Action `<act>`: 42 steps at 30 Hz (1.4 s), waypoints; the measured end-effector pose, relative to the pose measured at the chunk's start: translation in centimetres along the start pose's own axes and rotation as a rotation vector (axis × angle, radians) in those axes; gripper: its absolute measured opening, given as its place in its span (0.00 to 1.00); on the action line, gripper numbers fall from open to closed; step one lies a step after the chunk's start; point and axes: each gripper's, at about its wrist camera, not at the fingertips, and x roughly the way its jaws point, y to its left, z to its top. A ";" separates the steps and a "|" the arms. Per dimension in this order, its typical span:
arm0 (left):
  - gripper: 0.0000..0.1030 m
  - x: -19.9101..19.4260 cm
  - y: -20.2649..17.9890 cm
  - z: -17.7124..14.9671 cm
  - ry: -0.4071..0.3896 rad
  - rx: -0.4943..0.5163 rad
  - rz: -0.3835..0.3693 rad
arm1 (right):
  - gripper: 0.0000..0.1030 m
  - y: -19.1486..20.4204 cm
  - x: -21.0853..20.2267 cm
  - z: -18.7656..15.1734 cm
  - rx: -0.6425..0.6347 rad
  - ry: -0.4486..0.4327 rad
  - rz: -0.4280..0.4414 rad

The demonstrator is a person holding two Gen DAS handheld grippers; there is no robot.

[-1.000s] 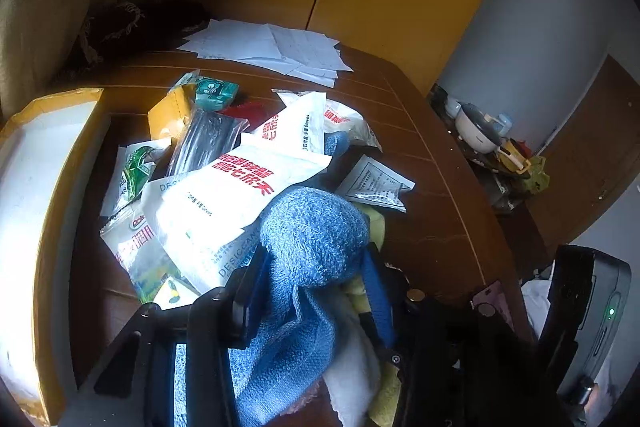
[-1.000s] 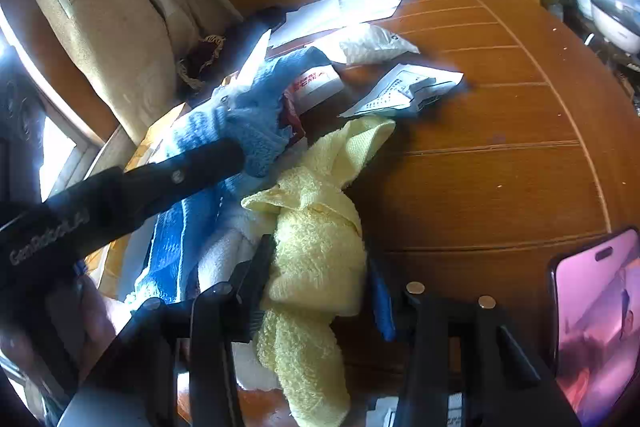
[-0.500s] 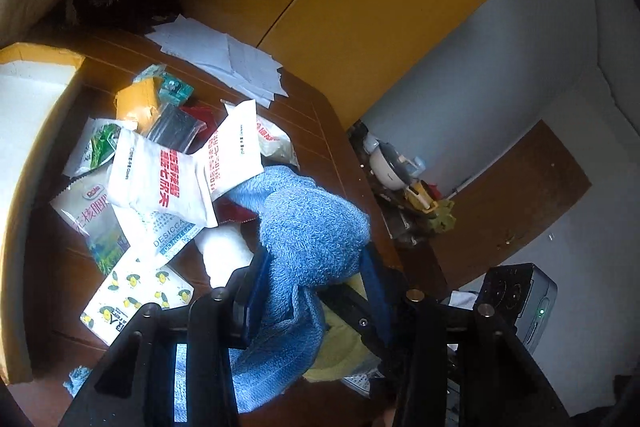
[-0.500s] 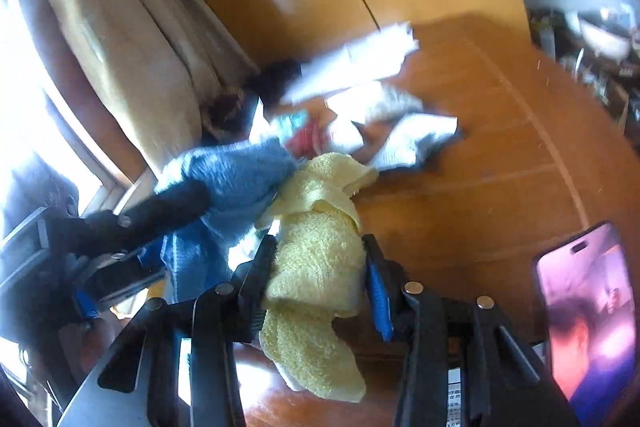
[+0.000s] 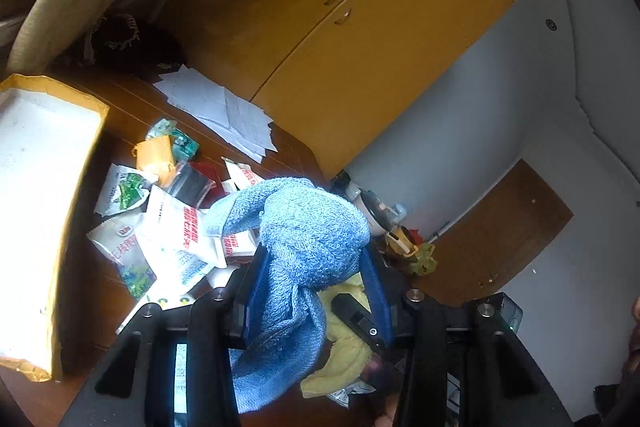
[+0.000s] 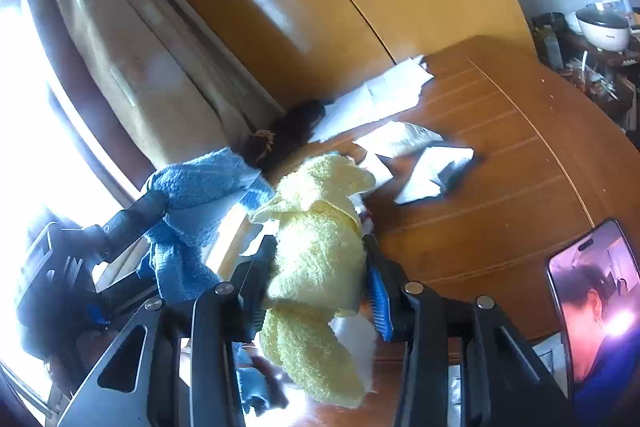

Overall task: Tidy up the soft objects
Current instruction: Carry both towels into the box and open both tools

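The dark wooden tabletop (image 5: 120, 115) carries a yellow-rimmed white box (image 5: 36, 195) at its left, loose white papers (image 5: 224, 111) toward the far edge, and a heap of printed sachets (image 5: 168, 239) between. A phone (image 6: 596, 299) lies at its near right.

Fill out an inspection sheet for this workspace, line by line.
Surface: brown wooden table, partly covered.
Job's things: blue towel and yellow towel, both lifted.
Clutter: snack packets, loose papers, yellow-edged box, phone.
Grippers: left gripper shut on blue towel; right gripper shut on yellow towel.
Cables: nothing seen.
Surroundings: yellow cabinets, curtain, rice cooker.
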 end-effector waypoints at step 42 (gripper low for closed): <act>0.47 -2.1 22.0 13.6 -0.046 -0.104 0.669 | 0.41 19.1 31.4 -0.2 -0.134 0.566 0.015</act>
